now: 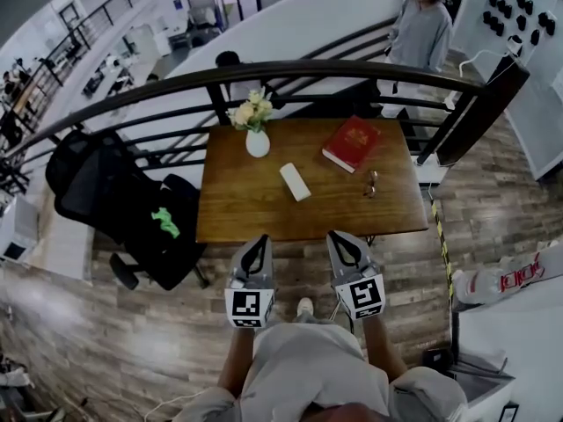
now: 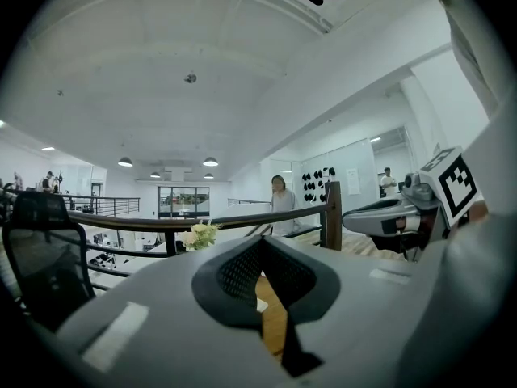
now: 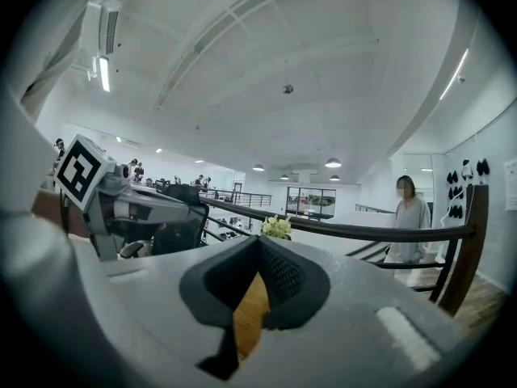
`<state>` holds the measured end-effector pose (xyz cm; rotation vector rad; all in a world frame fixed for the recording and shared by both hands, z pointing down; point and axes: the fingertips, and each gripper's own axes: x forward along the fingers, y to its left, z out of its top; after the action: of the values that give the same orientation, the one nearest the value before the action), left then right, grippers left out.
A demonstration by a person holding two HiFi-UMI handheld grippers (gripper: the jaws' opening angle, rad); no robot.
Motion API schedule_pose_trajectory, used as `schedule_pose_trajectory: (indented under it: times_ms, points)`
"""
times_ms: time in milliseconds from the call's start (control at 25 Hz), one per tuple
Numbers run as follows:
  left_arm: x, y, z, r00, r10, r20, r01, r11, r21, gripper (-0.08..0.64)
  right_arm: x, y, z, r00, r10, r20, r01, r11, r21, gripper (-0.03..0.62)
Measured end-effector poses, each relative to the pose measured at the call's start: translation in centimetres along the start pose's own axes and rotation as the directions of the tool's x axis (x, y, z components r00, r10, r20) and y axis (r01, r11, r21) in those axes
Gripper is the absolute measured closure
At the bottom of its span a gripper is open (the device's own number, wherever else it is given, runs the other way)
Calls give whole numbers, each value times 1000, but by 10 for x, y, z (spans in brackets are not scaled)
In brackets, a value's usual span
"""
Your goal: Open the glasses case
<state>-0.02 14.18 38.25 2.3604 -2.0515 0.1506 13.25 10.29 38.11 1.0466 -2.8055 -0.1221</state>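
In the head view, a white oblong glasses case (image 1: 296, 181) lies shut near the middle of the wooden table (image 1: 242, 214). Both grippers hover side by side just short of the table's near edge, pointing level at it. The left gripper (image 1: 258, 241) has its jaws together with nothing between them, and the right gripper (image 1: 339, 236) is shut and empty too. In the left gripper view the pads (image 2: 262, 245) meet in front of the tabletop. The right gripper view shows its pads (image 3: 260, 246) closed the same way. Neither gripper touches the case.
A red book (image 1: 351, 142) and a pair of glasses (image 1: 370, 183) lie on the table's right part. A white vase of flowers (image 1: 255, 128) stands at the back left. A black railing (image 1: 308, 69) runs behind, a black office chair (image 1: 123, 202) stands left, and a person (image 1: 422, 29) stands beyond.
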Motion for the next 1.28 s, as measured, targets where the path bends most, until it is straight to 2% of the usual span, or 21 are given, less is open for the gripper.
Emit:
schedule_pose_trajectory:
  times_ms: [560,880,1280]
  points:
    - [48,12,-6,1000,20,-13,-20,1000,-2,540,37,-35,-12,1000,14,-18,-14,1000,6,588]
    - [81,39,-16,1000,9,-10,-9,1000,1,540,79,-44,-24,999,10,-41,-10,1000,3,588]
    - [145,88,-20,999,-44,-18,44,999,-5,540,153,-64,-27,997,-21,-73,21,1000,11,588]
